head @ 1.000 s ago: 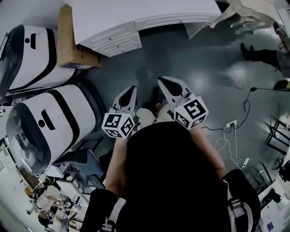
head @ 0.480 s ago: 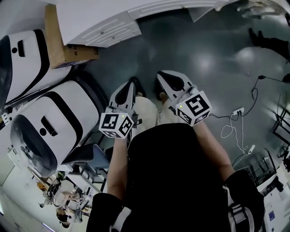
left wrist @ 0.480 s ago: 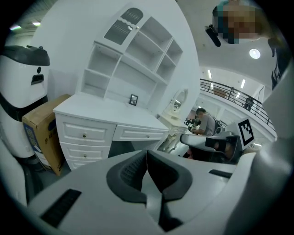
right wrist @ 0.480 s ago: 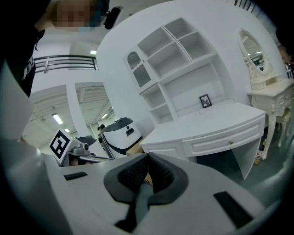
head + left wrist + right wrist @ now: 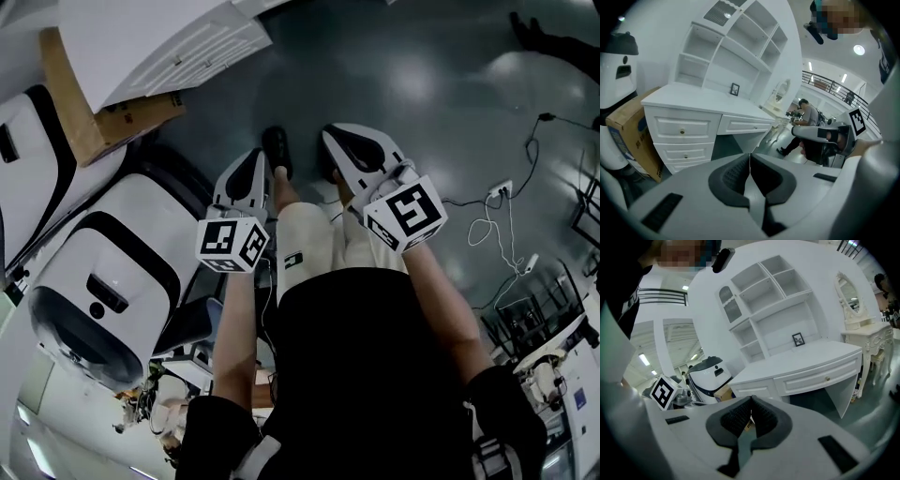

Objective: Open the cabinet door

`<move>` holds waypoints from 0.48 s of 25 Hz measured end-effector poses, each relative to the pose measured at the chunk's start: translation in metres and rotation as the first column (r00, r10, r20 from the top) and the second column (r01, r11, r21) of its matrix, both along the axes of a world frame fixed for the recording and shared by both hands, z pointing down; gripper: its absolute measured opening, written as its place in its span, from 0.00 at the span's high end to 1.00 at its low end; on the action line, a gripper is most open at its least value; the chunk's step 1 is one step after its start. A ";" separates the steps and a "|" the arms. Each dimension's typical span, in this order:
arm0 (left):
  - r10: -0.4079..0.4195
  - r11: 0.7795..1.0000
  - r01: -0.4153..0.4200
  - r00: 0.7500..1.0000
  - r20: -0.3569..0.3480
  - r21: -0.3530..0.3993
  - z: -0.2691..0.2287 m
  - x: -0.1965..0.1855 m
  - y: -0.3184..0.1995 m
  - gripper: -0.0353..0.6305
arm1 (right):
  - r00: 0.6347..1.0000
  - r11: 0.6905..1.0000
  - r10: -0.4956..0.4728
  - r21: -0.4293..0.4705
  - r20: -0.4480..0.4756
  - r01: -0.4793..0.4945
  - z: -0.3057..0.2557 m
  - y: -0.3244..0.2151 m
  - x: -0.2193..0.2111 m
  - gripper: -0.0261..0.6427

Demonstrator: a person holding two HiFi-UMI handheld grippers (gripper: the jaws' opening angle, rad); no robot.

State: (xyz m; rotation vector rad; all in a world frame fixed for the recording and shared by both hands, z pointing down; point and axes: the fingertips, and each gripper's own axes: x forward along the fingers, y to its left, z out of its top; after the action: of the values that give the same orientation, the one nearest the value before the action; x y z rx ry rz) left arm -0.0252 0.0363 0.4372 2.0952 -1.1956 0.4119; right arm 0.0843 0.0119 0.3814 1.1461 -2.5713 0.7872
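A white desk (image 5: 801, 357) with drawers carries a tall shelf unit (image 5: 773, 301). The arched cabinet door (image 5: 729, 303) sits at that unit's upper left corner, well apart from both tools. Beside the desk stand rounded white-and-black machines (image 5: 103, 281) and a cardboard box (image 5: 70, 122). The left tool (image 5: 749, 161) and the right tool (image 5: 751, 406) point toward the desk, each with jaws together and nothing between them.

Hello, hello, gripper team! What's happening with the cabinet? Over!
Left gripper shut, empty; right gripper shut, empty. White cabinet ahead, untouched. Cardboard box beside its drawers.
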 end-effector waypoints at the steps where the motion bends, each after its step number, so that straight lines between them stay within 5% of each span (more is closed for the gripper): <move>1: 0.009 1.000 -0.009 1.000 0.009 -0.002 0.007 -0.003 -0.005 0.91 | 1.000 1.000 0.012 -0.003 -0.003 -0.012 0.005 -0.004 -0.002 0.94; 12: 0.032 0.999 -0.031 0.998 0.050 -0.025 0.089 -0.047 -0.063 0.91 | 0.995 0.993 0.094 -0.066 -0.040 -0.096 0.078 -0.031 -0.037 0.94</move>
State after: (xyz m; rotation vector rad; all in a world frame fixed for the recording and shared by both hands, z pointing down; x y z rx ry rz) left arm -0.0720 -0.0269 0.5258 2.0965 -1.1812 0.4939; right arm 0.0472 -0.0195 0.4590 1.2578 -2.4566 0.8591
